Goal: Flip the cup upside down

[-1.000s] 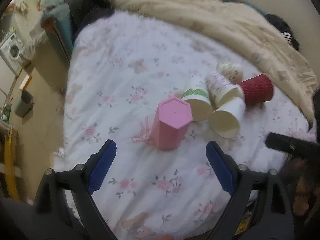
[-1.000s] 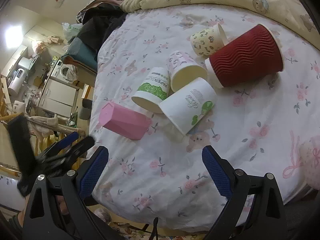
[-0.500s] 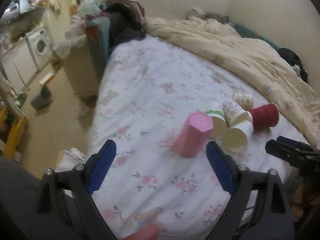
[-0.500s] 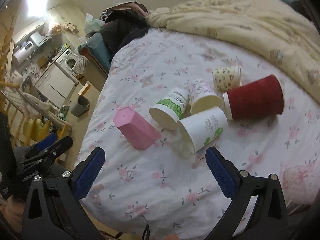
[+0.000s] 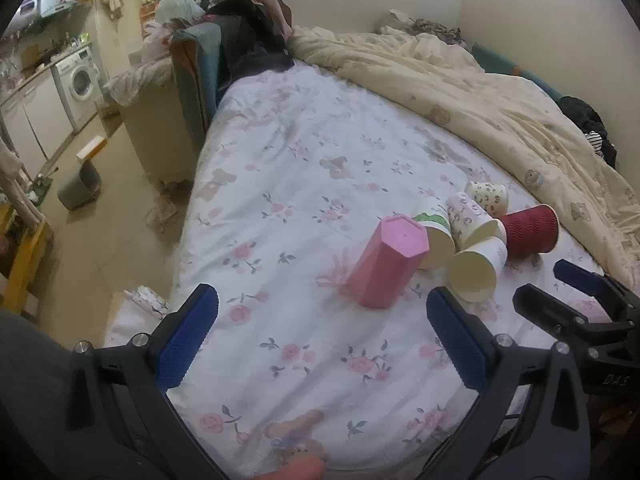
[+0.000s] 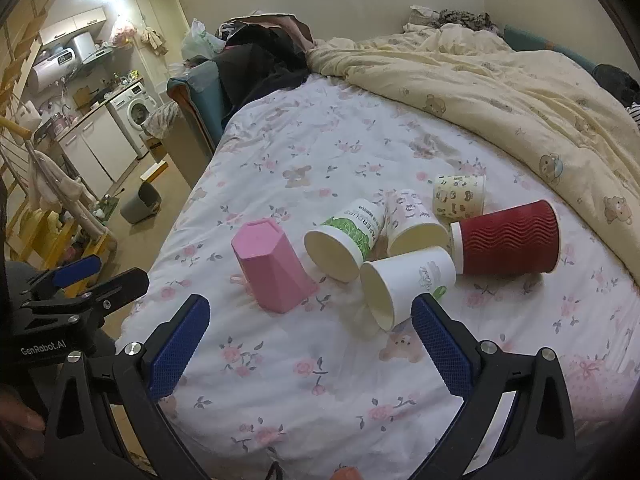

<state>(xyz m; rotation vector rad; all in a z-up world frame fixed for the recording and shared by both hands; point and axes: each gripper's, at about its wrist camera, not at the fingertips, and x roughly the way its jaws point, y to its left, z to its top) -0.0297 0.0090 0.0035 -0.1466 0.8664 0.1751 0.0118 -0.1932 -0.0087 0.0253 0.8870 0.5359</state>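
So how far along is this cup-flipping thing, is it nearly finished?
One looks done: the pink cup stands upside down, base up, on the bedsheet. Nothing is in hand; the left gripper and right gripper are both open, above the sheet. Left: the red cup, two white cups and two patterned cups lie on their sides.

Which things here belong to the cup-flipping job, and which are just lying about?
Job: pink hexagonal cup, already upside down; red ribbed cup; four paper cups on their sides, including the nearest white cup.

Lying about: cream quilt, washing machine, grey bin.
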